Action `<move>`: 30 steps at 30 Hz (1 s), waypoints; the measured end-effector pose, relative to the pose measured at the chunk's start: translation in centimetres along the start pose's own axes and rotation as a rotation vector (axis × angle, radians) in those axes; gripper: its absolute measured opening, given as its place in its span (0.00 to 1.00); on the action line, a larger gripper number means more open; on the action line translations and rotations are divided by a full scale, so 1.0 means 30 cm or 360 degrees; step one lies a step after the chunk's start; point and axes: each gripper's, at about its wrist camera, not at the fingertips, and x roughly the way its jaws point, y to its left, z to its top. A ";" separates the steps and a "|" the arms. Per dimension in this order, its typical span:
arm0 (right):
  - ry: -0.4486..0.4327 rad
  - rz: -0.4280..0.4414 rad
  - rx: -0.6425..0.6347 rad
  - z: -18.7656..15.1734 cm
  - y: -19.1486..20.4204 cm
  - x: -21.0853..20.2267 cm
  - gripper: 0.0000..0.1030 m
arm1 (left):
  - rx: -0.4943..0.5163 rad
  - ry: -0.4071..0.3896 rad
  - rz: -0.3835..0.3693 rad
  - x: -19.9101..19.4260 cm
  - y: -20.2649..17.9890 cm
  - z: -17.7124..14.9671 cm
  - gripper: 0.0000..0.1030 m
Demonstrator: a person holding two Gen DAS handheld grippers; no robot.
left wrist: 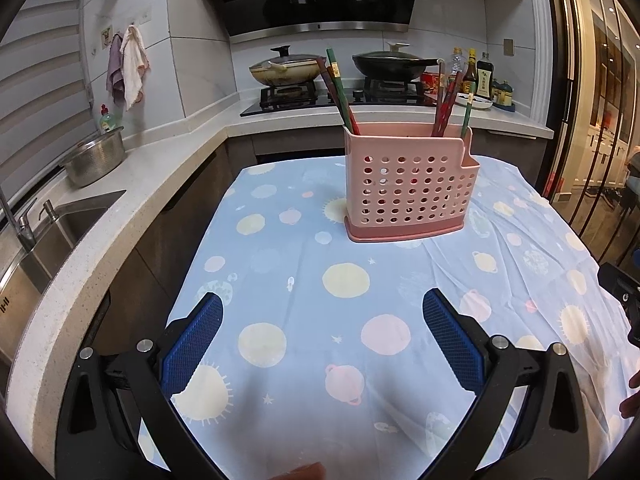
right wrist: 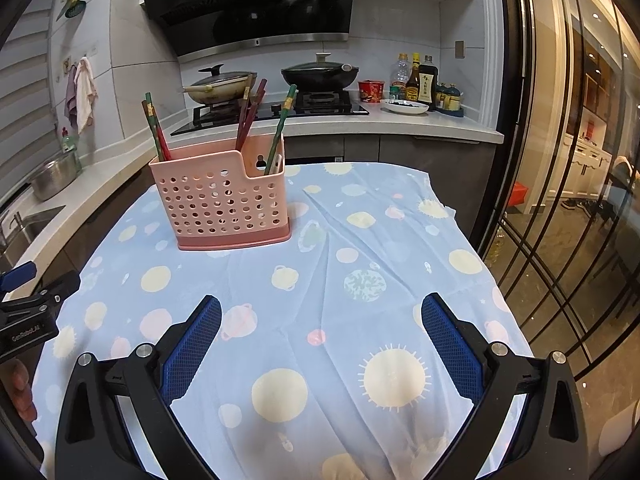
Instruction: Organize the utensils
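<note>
While upright in one pink holder (right wrist: 224, 204), seven chopsticks (right wrist: 250, 120).

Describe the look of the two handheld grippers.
Both the left gripper and the right gripper have black angular frames with silver round bolts and blue finely textured pads. In the right wrist view, the left gripper's body carries small white lettering. No cables or sleeves visible.

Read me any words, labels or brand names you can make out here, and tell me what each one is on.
"GenRobot.AI": on the black body of the left gripper.
Sauce bottles by the stove: labels too small to read.
Red cup: print blurred.
</note>
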 end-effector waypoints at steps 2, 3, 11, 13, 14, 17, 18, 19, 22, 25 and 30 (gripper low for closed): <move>0.0005 0.0006 0.0004 -0.001 0.000 0.002 0.94 | -0.0009 0.0004 0.0000 0.001 0.004 -0.001 0.93; 0.0005 0.0007 0.0005 0.000 -0.001 0.002 0.94 | -0.0010 0.0003 -0.0003 0.001 0.005 -0.001 0.93; 0.0007 0.0007 0.0005 -0.001 0.001 0.002 0.94 | -0.0006 -0.0011 0.0020 -0.004 0.003 0.000 0.93; 0.0007 0.0010 0.0003 -0.003 0.002 0.002 0.94 | -0.0016 -0.0010 0.0014 -0.004 0.006 0.000 0.93; 0.0006 0.0010 0.0002 -0.005 0.003 0.001 0.94 | -0.0024 -0.0016 0.0018 -0.006 0.007 -0.002 0.93; 0.0006 0.0011 0.0004 -0.005 0.002 0.002 0.94 | -0.0036 -0.0028 0.0030 -0.009 0.009 0.002 0.93; 0.0006 0.0011 0.0003 -0.006 0.003 0.002 0.94 | -0.0039 -0.0029 0.0032 -0.010 0.011 0.003 0.93; 0.0007 0.0010 0.0003 -0.006 0.003 0.002 0.94 | -0.0042 -0.0034 0.0034 -0.011 0.013 0.003 0.93; 0.0008 0.0011 0.0010 -0.007 0.002 0.001 0.94 | -0.0041 -0.0040 0.0048 -0.014 0.016 0.003 0.93; 0.0009 0.0009 0.0007 -0.007 0.003 0.001 0.94 | -0.0047 -0.0033 0.0055 -0.011 0.023 0.004 0.93; 0.0010 0.0009 0.0009 -0.006 0.004 0.002 0.94 | -0.0045 -0.0034 0.0059 -0.011 0.029 0.003 0.93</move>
